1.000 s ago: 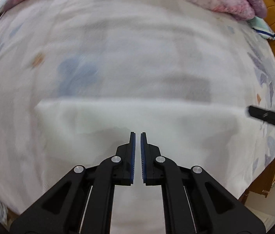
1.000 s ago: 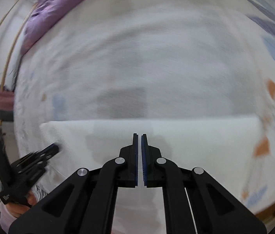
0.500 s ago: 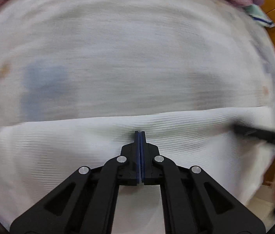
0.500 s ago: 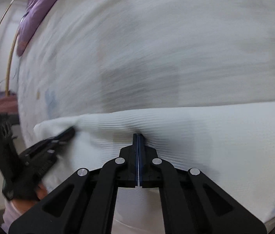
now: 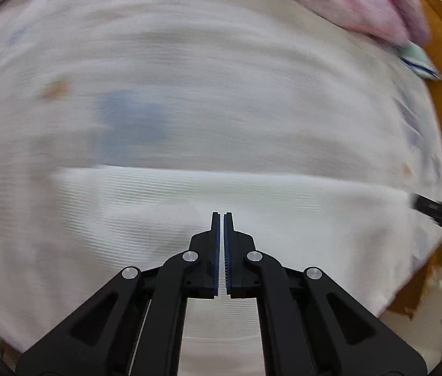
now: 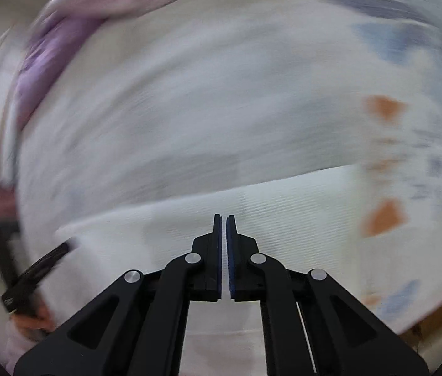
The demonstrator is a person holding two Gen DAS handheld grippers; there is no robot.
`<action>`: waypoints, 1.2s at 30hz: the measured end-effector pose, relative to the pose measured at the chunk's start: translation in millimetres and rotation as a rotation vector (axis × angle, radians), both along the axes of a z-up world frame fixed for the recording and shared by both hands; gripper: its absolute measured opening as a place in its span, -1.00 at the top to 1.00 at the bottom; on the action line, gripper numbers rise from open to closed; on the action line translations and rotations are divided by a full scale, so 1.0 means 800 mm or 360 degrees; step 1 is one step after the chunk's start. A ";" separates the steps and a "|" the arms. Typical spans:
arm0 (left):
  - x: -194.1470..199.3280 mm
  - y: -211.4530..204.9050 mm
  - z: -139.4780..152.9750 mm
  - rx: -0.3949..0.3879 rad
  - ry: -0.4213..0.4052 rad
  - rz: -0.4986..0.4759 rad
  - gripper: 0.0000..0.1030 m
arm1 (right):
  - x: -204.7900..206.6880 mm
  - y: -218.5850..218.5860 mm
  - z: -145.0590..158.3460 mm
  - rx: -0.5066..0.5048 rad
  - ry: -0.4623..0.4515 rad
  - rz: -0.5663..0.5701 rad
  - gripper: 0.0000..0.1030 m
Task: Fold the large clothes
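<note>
White ribbed cloth, folded into long band, laid flat on pale patterned bedsheet. Judged light, limp, unslippery; best pinched at end corners. Left gripper aimed steeply down above cloth, jaws nearly shut, nothing held. Right gripper likewise angled, jaws opening slightly, nothing between.

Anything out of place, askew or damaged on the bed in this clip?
Nothing stands out. The white garment lies flat on the patterned bedsheet, its far edge straight, with no visible tears or stains. Motion blur hides fine detail, so small creases cannot be ruled out.
</note>
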State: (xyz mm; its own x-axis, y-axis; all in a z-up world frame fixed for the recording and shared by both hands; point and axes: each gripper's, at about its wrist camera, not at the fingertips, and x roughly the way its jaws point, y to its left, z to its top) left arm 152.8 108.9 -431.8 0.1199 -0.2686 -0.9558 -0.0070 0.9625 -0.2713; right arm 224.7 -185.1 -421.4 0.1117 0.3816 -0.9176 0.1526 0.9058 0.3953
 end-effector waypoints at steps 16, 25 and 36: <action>-0.166 0.104 -0.065 0.0425 0.0331 0.0054 0.96 | -0.143 -0.056 -0.087 -0.0474 0.0447 0.0055 1.00; -0.173 0.088 -0.024 0.0250 0.0230 0.0063 0.96 | -0.145 -0.065 -0.041 -0.0312 0.0371 -0.0114 0.88; -0.179 -0.048 -0.059 -0.0032 0.0155 -0.0179 0.98 | -0.126 0.136 -0.079 0.0039 0.0318 0.0227 0.88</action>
State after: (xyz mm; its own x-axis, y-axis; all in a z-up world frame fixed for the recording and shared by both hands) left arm 9.6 70.3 -478.7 -0.0049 -0.2942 -0.9557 0.0731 0.9531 -0.2937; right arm 124.0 -76.5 -484.4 -0.1278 0.4031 -0.9062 0.1013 0.9142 0.3924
